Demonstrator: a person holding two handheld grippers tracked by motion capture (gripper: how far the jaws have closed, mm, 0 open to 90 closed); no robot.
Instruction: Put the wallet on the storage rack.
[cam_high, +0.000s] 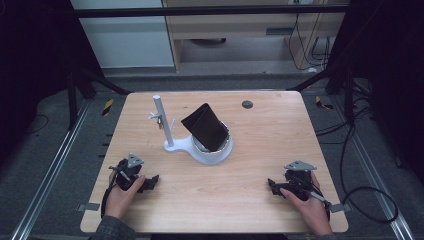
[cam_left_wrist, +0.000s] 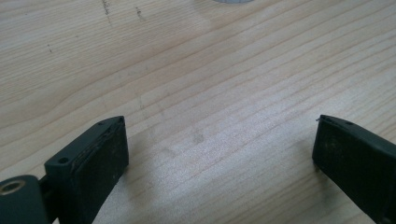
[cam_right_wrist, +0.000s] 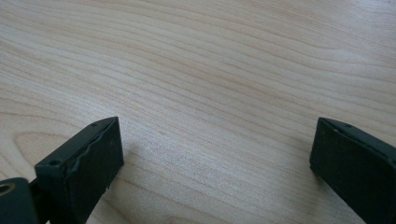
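At the near edge of the wooden counter (cam_high: 250, 200), a person's two hands rest on the surface, each holding a tool. The left tool (cam_high: 151, 181) lies near the near-left corner, its tip turned toward the middle of the counter. In the left gripper view its jaws stand wide apart with bare wood grain between them, gripping nothing. The right tool (cam_high: 272, 185) lies near the near-right corner, its tip also turned inward. In the right gripper view its jaws are likewise spread wide over bare wood and hold nothing. The two tools are well apart from each other.

Farther in, about the middle of the counter, sits a white round base (cam_high: 212, 152). A black wallet-like case (cam_high: 206, 126) stands in it, tilted and leaning toward the left. Just left of the base, and joined to it at the foot, a white post (cam_high: 163, 120) rises upright. Beyond these, near the far edge, a small dark round disc (cam_high: 247, 104) is set into the counter.
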